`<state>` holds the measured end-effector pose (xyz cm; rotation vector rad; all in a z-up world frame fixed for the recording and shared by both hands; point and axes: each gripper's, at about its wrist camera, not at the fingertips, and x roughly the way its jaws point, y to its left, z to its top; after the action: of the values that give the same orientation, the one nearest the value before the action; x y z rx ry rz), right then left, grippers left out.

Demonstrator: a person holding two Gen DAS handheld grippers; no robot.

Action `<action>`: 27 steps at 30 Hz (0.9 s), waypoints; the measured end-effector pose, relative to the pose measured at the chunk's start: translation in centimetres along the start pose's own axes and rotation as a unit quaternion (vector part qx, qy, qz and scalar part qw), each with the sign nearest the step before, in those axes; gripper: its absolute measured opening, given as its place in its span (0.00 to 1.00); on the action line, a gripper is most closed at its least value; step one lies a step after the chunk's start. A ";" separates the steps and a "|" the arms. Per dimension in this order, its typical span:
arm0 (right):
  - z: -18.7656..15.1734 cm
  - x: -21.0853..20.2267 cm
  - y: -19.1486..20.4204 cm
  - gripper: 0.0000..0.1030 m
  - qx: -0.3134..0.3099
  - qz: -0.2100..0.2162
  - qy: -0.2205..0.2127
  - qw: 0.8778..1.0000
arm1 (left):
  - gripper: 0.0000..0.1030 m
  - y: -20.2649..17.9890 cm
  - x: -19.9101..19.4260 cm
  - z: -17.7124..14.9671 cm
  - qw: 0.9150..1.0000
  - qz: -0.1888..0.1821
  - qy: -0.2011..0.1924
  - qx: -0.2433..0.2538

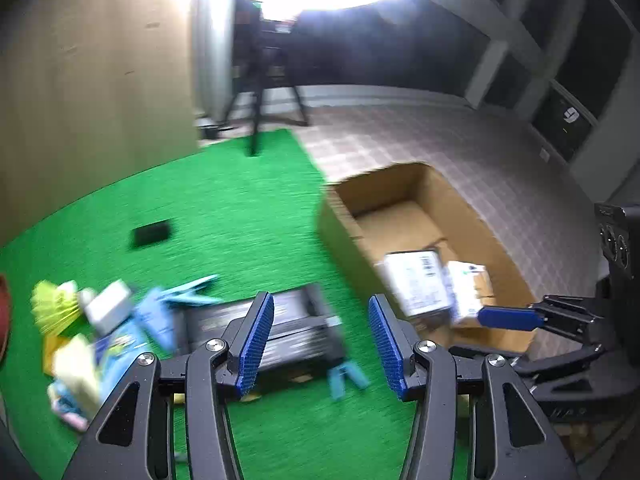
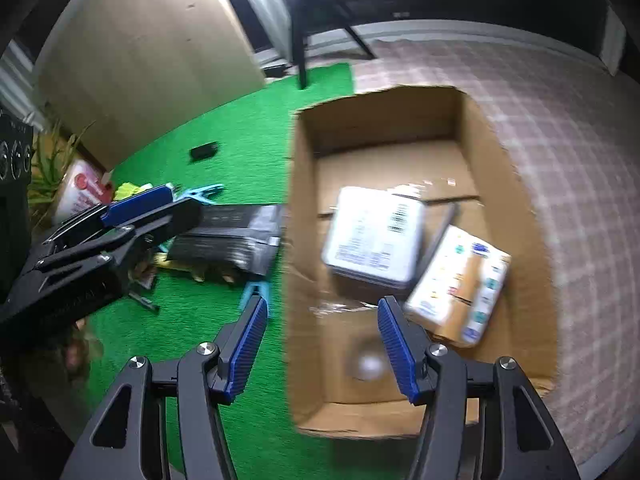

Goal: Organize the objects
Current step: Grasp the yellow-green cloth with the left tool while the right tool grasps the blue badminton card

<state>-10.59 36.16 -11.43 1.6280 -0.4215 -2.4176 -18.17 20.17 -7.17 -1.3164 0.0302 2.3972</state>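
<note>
Green turf mat over checked floor, wood panel at left, tripod at back under a bright lamp. Open cardboard box sits at the mat's edge, partly on the checked floor. Inside it: white carton and, just beside it on the right, a tilted patterned pack. On the mat left of the box: black flat box, blue clips, yellow and white items in a blurred pile, small black thing farther back. Left gripper jaws apart, nothing between them, over the black flat box. Right gripper jaws apart, empty, over the box's near left wall. Heavy motion blur in both views.
</note>
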 end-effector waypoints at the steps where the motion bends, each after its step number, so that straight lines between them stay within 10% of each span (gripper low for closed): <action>1: 0.2 0.2 0.6 0.52 -0.004 0.002 0.001 1.000 | 0.52 1.4 -0.7 -0.4 1.000 0.005 -0.003 -0.009; 16: 3.8 4.9 10.3 0.54 -0.043 0.072 0.051 0.995 | 0.52 18.2 -4.7 -5.8 0.992 0.071 0.011 -0.108; 27: 7.8 11.1 17.9 0.60 -0.070 0.081 0.125 0.986 | 0.52 20.2 -3.1 -7.8 0.994 0.063 0.039 -0.083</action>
<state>-21.94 16.79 -12.26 1.7335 -0.3204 -2.0458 -17.64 -1.02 -12.43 -1.5261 -0.0684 2.4964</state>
